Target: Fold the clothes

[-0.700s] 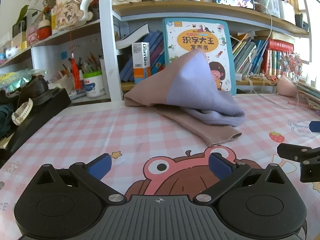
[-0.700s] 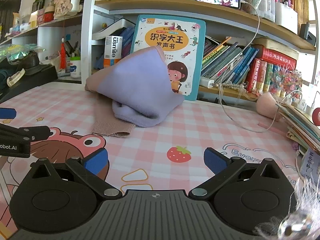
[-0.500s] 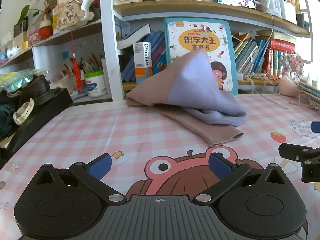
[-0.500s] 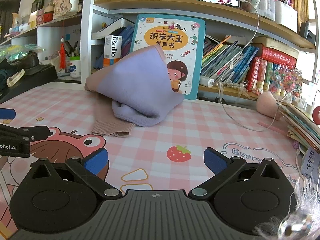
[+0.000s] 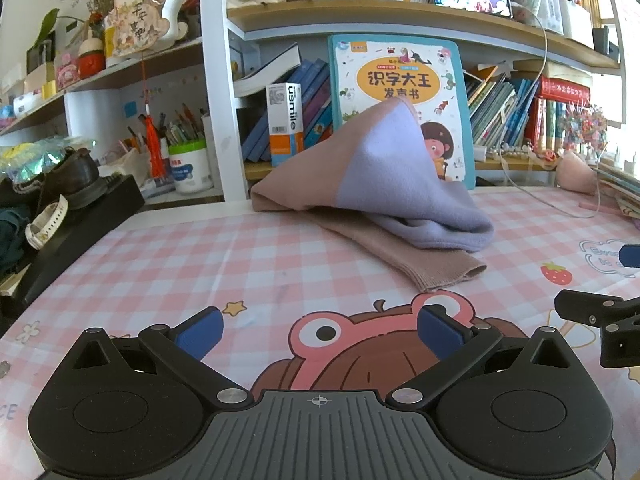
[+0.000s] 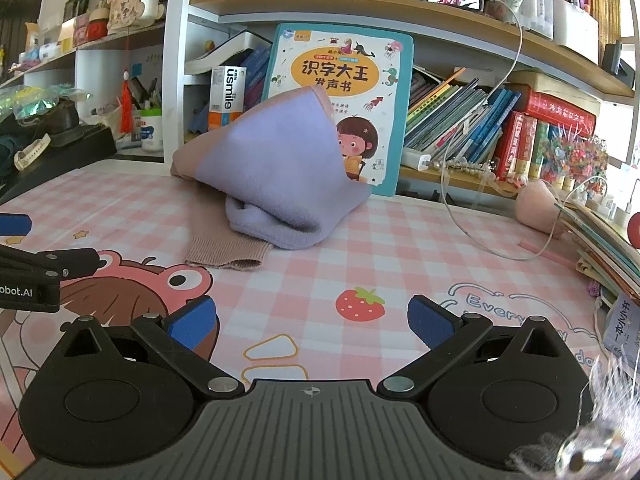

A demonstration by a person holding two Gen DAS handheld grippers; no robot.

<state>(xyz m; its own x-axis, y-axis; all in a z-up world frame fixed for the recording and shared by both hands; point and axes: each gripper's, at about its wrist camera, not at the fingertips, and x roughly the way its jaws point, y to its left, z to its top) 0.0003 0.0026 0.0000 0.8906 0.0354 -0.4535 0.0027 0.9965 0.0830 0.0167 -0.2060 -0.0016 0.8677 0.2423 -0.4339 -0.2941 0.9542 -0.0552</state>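
Little has moved since the earlier frames: our left view has slid only a touch sideways, and the sweater sits where it did. Going left to right, our left gripper (image 5: 318, 330) hovers low over the pink checked tablecloth (image 5: 168, 256) with its tongs spread wide and nothing between them. Ahead lies the sweater (image 5: 372, 184), a pink and lilac knit heaped against the picture book (image 5: 400, 80) at the back of the table, one ribbed cuff (image 5: 444, 272) trailing toward us. Our right gripper (image 6: 312, 320) is equally wide and empty. We judge the knit soft, light and floppy, likely to sag and stretch, so we would take it by the cuff or a firm hem edge.
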